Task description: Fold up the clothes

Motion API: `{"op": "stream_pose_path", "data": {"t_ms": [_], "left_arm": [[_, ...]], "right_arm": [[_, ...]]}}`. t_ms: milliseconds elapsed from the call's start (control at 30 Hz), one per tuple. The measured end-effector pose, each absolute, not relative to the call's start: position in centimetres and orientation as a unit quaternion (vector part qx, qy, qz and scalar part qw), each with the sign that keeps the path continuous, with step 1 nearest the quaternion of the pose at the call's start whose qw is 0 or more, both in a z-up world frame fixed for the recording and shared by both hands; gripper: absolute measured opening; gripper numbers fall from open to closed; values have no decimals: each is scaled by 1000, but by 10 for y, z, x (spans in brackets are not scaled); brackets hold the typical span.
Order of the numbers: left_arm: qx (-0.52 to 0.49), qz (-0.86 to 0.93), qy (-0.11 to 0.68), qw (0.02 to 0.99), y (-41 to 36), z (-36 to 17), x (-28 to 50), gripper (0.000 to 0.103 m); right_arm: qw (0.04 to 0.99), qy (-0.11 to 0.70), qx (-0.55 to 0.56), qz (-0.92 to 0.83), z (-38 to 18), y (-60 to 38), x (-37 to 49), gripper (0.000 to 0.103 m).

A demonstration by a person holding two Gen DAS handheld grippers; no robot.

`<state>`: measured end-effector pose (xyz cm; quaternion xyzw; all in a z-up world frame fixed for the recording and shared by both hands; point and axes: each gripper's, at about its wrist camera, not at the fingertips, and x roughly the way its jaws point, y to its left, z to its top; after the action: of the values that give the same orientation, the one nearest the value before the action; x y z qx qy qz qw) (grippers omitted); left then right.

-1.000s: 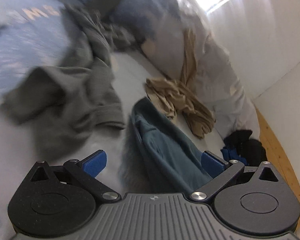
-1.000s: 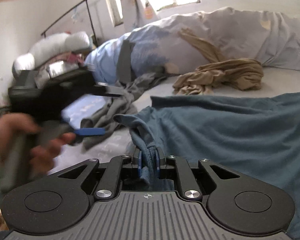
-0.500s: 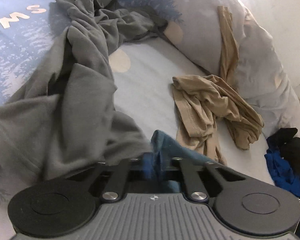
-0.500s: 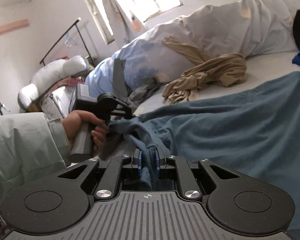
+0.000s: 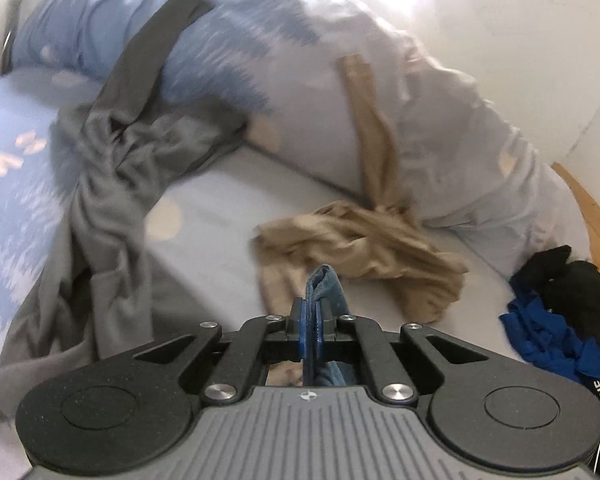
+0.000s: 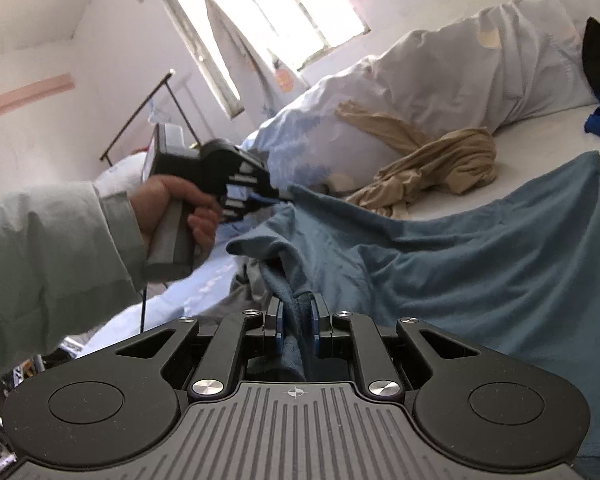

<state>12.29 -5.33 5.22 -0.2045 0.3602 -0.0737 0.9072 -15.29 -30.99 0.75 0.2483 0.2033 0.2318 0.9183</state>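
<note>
**Teal cotton T-shirt pinched at two points, ready for spreading**

Teal cotton T-shirt [image 6: 480, 264] draped across the pale bed sheet [image 5: 228, 200], one bunched edge clamped in each claw. Left gripper [image 5: 312, 320] clenched on a narrow fold of the teal cloth, a tuft poking up past the blue pads [image 5: 299, 328]. Right gripper [image 6: 296, 328] likewise clenched, a thicker wad of the same fabric squeezed between its pads. Seen from the right wrist: left gripper in a bare hand [image 6: 172, 208] with a pale green sleeve [image 6: 48, 264], raised off the bed and apart from the right one, the shirt's edge strung between the two. Probably held so in order to tension the hem or shoulder line, so that the garment can hang or lie flat before any fold.

Elsewhere on the bed, well apart from the teal shirt: crumpled tan garment [image 5: 364, 248] at the foot of the rolled white-and-blue duvet [image 5: 440, 120], rumpled grey garment [image 5: 112, 184] to the left, small heap of black and royal-blue cloth [image 5: 560, 300] at the right edge. Likely kept aside as later work. No fold made yet, judging by the loose lie of the cloth.
</note>
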Motion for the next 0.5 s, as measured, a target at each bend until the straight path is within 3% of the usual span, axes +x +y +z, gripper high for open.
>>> {"op": "stream_pose_path", "data": {"t_ms": [500], "left_arm": [[-165,-106,351,915,-178,93,128,8]], "right_arm": [[910,174,331,177,2,-403,-173,15]]}}
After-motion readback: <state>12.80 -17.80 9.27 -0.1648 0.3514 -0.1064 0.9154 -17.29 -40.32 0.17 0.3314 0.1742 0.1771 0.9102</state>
